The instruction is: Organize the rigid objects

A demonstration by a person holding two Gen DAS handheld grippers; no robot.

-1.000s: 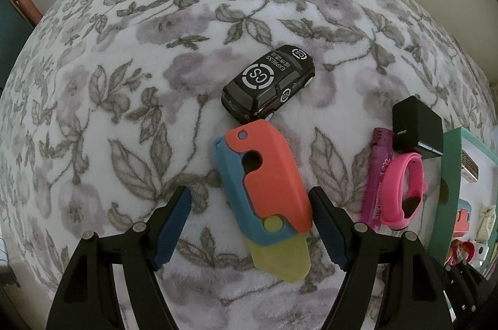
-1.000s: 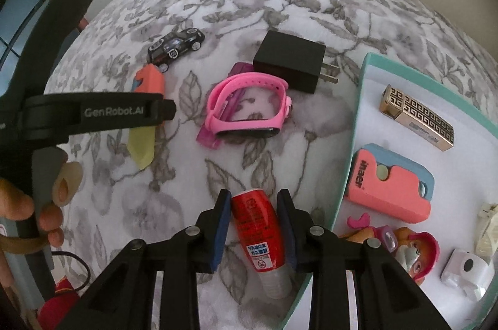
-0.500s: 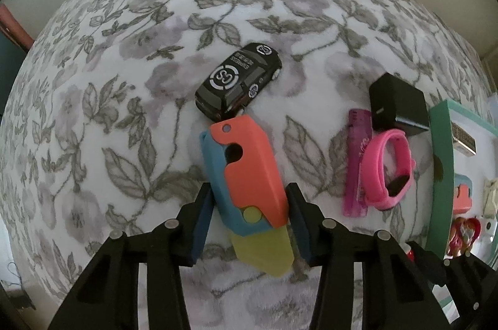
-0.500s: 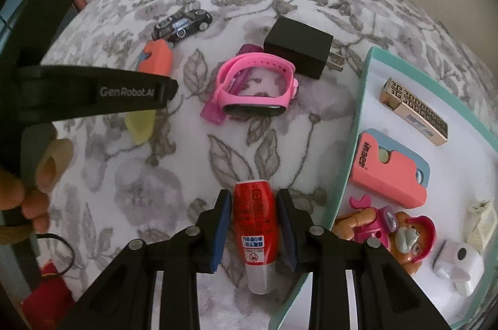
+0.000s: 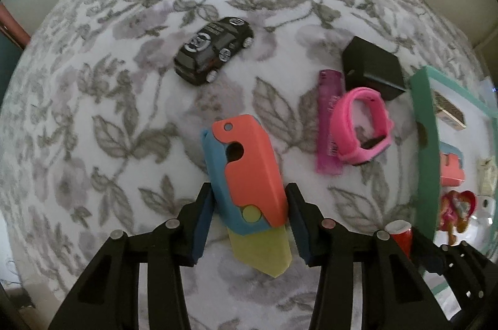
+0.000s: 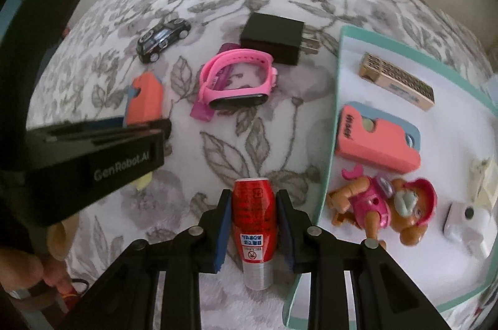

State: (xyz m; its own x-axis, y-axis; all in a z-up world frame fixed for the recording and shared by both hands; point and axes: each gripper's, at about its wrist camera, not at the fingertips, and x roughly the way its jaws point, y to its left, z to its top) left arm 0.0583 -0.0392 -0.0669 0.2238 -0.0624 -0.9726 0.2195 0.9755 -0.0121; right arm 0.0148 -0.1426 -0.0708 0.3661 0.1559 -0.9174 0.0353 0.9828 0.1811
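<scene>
My left gripper [image 5: 249,196] is shut on an orange and blue toy knife [image 5: 249,162] with a yellow blade, holding it just over the flowered blanket. In the right wrist view the same toy knife [image 6: 146,99] shows behind the left gripper's black body [image 6: 93,152]. My right gripper [image 6: 253,199] is shut on a red bottle [image 6: 253,218] with a clear cap, close to the left rim of the teal tray [image 6: 330,149]. The bottle's top [image 5: 401,236] peeks into the left wrist view beside the tray's rim [image 5: 425,143].
On the blanket lie a black toy car [image 5: 213,49], a purple lighter [image 5: 328,118], a pink watch [image 5: 358,124] and a black charger [image 5: 372,68]. The tray holds a gold box [image 6: 396,81], a second orange toy knife [image 6: 376,140], a doll [image 6: 382,208] and a white case [image 6: 463,218].
The left jaws closed from wide apart onto the toy knife, and it has moved with them away from the car, toward the tray. The right gripper keeps its grip on the red bottle.
</scene>
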